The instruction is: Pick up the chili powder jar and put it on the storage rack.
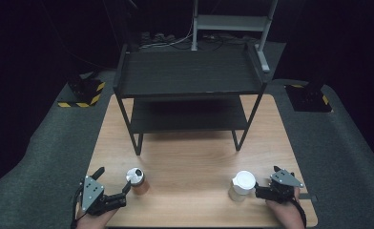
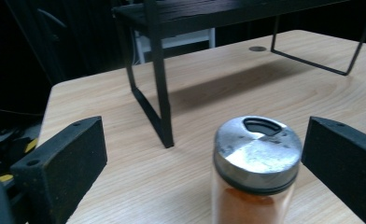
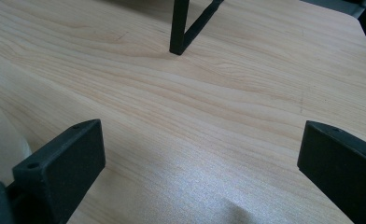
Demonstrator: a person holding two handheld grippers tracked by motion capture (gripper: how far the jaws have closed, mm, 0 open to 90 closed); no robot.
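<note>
Left gripper (image 1: 114, 187) near the front left edge of the surface (image 1: 190, 157), fingers (image 2: 64, 161) spread wide around the spice jar (image 2: 253, 172) — not touching it. Jar stands upright, long axis vertical, metal shaker lid (image 2: 256, 149) up, its pour opening towards the rack. Risk: jar sits off-centre, nearer one finger; an uneven close would likely shove or tip it — tall, narrow base. Right gripper (image 1: 266, 191) at the front right, fingers (image 3: 62, 158) spread over bare wood, just beside the white-lidded jar (image 1: 242, 185), which stands upright at its left; a sideways approach could knock it. Beyond, the black two-tier rack (image 1: 190, 76) stands mid-surface, well apart from both jars.
</note>
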